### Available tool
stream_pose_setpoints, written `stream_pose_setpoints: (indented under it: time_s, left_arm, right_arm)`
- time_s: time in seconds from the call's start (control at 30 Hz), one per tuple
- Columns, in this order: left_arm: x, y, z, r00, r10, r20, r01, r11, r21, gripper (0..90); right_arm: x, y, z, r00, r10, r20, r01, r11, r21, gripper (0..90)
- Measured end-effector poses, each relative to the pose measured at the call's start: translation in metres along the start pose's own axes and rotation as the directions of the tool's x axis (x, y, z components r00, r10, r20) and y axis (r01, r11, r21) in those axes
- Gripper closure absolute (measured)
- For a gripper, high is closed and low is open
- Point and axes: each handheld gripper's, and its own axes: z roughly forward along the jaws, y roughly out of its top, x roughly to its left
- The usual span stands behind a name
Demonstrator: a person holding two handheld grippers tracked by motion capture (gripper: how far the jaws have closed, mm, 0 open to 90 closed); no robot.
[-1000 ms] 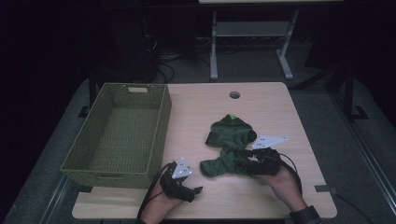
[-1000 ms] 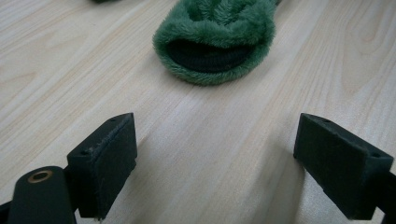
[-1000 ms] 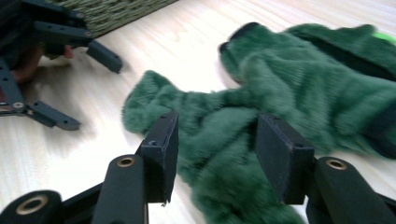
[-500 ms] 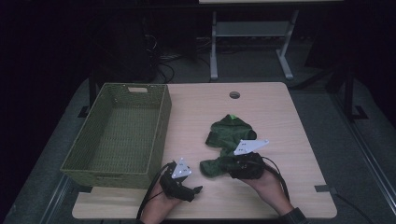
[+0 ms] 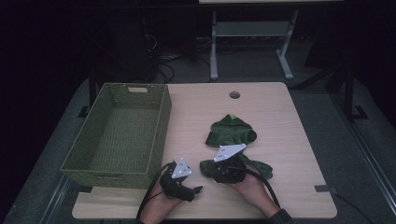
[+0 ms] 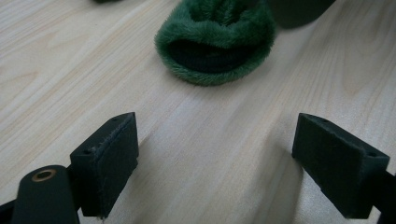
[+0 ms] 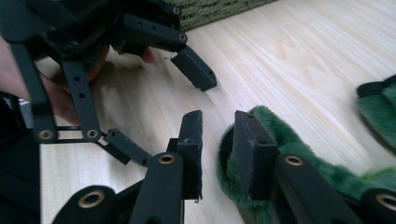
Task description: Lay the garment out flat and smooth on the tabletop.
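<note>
Your right gripper (image 5: 215,170) lay low over the near edge of the wooden table (image 5: 289,121), its grey three-cornered plate uppermost, at the near end of a green fuzzy garment (image 5: 232,134). Its jaws had just been closing. In the right gripper view they stood narrowly apart: one jaw sat inside the fuzzy open cuff (image 7: 261,140) at that near end, the other on the bare wood just outside it, so the cuff's rim lay between them; whether the pads already pressed on the rim could not be told.

Your left gripper (image 5: 198,188) rested on the table near its front edge, just left of the right one, with its jaws spread wide and nothing between them. In the left gripper view the pads (image 6: 109,161) framed bare wood, and the cuff (image 6: 215,39) lay ahead of them, apart from both pads, its dark mouth turned toward the camera.

The garment lay crumpled on the right half of the table, its bulk beyond your right gripper and one part trailing to the right of your right hand (image 5: 250,184). A green woven basket (image 5: 161,140) stood at the table's left, well apart from the garment, with your left hand (image 5: 161,203) just below its near right corner.
</note>
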Motion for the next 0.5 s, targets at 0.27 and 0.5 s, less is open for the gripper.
stream_pose_setpoints:
  time_s: [0.27, 0.5]
  left_arm:
    - [0.001, 0.0, -0.001, 1.0, 0.01, -0.001, -0.01, 0.9999, 0.009, 14.0]
    - [0.0, 0.0, 0.0, 1.0, 0.002, 0.005, -0.002, 1.0, 0.003, 14.1]
  right_arm:
    - [0.001, -0.003, 0.023, 0.9988, -0.033, 0.036, 0.031, 0.998, 0.059, 73.0]
    - [0.002, -0.011, 0.034, 0.9933, -0.071, 0.092, 0.063, 0.994, 0.085, 73.9]
